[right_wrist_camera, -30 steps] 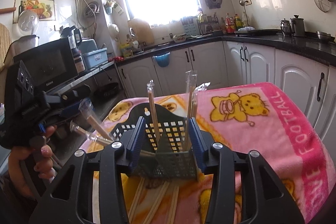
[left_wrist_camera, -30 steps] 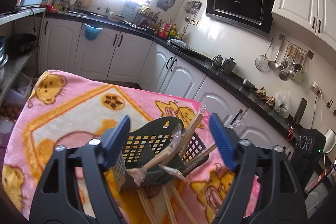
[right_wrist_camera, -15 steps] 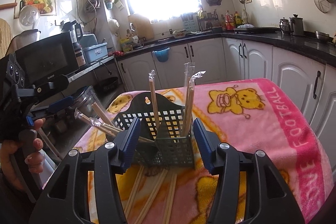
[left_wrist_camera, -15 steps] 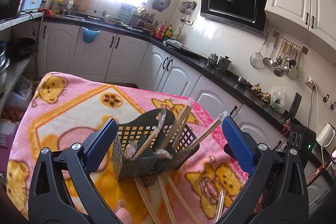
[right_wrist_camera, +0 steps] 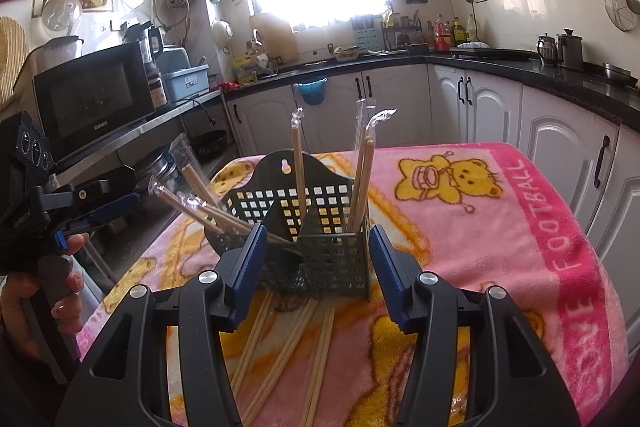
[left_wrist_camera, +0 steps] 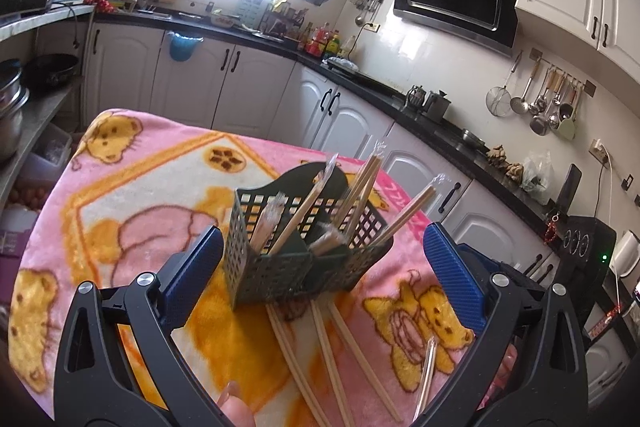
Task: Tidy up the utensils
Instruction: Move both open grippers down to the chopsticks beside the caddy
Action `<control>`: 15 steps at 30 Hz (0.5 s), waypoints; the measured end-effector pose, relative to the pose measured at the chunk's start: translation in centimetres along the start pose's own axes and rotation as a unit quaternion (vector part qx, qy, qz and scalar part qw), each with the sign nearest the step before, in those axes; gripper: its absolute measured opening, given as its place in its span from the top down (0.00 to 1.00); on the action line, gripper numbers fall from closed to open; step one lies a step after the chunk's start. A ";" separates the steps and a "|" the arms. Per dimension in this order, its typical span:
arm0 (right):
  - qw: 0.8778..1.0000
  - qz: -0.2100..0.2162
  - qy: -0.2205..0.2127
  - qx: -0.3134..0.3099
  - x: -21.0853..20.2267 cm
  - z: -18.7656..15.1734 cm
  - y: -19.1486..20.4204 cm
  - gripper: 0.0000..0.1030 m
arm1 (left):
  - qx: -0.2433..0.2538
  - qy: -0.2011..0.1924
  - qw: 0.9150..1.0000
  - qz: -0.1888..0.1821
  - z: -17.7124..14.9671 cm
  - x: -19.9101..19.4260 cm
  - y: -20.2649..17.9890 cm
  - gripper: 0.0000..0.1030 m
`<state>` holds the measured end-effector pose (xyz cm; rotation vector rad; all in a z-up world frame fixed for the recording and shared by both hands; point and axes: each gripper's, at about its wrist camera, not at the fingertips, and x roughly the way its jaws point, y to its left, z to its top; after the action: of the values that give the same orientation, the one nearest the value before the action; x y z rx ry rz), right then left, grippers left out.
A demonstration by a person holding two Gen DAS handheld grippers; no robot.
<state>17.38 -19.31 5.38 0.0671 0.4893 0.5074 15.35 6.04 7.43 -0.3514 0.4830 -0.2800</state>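
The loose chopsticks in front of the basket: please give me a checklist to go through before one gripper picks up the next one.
1. Left gripper open, nothing between its jaws: ok.
2. Right gripper free of the utensil basket: ok, gaps on both sides.
3. Loose chopsticks within view on the blanket: ok.
4. Chopsticks lying separately for a single grasp: not ok, several lie close together.
5. Basket upright: ok.
6. Free room in a compartment: cannot tell.
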 end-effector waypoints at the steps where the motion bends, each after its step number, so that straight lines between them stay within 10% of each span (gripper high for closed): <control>1: 1.000 0.001 0.003 -0.002 0.1 -0.1 0.1 0.50 | -0.001 0.003 1.000 0.001 -0.2 0.1 0.0 0.10; 15: 0.999 0.010 0.039 -0.015 1.0 -2.1 0.6 0.50 | 0.001 0.050 0.999 0.023 -3.4 2.4 0.9 0.10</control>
<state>16.89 -18.38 3.24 0.0235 0.5576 0.5373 15.83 5.13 3.34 -0.3248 0.5877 -0.2548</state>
